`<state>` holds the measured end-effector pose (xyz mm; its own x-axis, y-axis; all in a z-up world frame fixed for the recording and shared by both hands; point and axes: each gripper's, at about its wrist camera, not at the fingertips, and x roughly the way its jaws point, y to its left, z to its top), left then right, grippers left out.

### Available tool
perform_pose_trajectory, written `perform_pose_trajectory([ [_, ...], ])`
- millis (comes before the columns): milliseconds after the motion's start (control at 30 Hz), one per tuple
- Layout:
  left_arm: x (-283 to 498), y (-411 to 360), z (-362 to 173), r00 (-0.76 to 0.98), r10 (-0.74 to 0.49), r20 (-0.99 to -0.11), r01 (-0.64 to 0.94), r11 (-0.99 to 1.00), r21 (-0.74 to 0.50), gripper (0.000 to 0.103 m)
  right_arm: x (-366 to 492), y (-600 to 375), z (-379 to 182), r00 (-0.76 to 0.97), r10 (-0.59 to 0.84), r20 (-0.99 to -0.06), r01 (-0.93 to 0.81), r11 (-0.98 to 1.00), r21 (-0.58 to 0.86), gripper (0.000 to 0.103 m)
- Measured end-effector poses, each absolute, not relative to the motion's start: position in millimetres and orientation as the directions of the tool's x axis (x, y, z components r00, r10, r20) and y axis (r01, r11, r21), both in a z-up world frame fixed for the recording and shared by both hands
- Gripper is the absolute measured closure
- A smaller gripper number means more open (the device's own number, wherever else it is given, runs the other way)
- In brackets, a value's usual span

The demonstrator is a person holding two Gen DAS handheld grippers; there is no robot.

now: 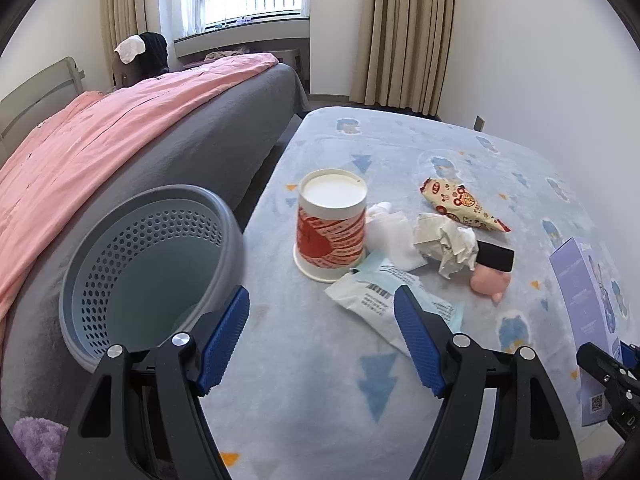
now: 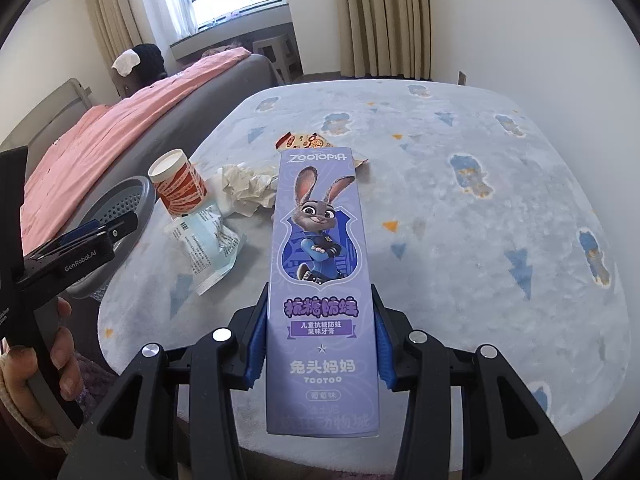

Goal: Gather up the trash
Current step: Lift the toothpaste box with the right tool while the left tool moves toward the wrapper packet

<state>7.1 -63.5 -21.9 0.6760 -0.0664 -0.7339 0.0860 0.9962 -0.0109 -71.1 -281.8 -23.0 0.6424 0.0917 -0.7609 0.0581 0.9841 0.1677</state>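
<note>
Purple Zootopia toothpaste box (image 2: 322, 280) clamped lengthwise between blue pads of right claw (image 2: 320, 344), both pads pressed on its long sides, box held above near edge of table (image 2: 480, 208) and pointing toward far edge. Same box seen at right rim of left wrist view (image 1: 588, 312), part of right claw just below it.

Left claw (image 1: 322, 332) wide open, nothing between pads, hovering over near left part of table, just above printed white-and-teal wrapper (image 1: 372, 292). Left pad (image 1: 226, 332) overlapping rim of grey perforated wastebasket (image 1: 152, 264). Wastebasket standing off left edge of table, between table and grey bed (image 1: 180, 140) with pink sheet (image 1: 100, 128). Nothing visible inside as far as view allows.

Trash grouped at left-centre of table on light blue patterned cloth:
- red-and-white paper cup (image 1: 331, 228), upside down, near left edge, touching wrapper
- white tissue (image 1: 394, 236) just right of cup
- crumpled paper (image 1: 446, 244) right of tissue
- black-and-pink object (image 1: 492, 272) touching crumpled paper, kind unclear
- red-patterned snack bag (image 1: 460, 204) behind paper, toward far edge; in right wrist view partly hidden behind box (image 2: 304, 142)

Person's hand (image 2: 60, 356) on left gripper handle at left rim of right wrist view. Window and beige curtains beyond bed.
</note>
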Motion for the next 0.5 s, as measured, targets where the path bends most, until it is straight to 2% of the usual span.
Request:
perform_pose_trajectory([
  [133,11.8,-91.3,-28.9,0.649,-0.092,-0.755,0.119,0.993,-0.018,0.031,-69.8,-295.6,-25.8,0.65,0.105,-0.753,0.079,0.976,0.204,0.06],
  [500,18.5,-129.7,-67.0,0.598,-0.03,-0.801,0.124,0.991,0.055,0.031,-68.0,-308.3,-32.1,0.648,0.161,-0.745,0.085,0.956,0.281,0.06],
])
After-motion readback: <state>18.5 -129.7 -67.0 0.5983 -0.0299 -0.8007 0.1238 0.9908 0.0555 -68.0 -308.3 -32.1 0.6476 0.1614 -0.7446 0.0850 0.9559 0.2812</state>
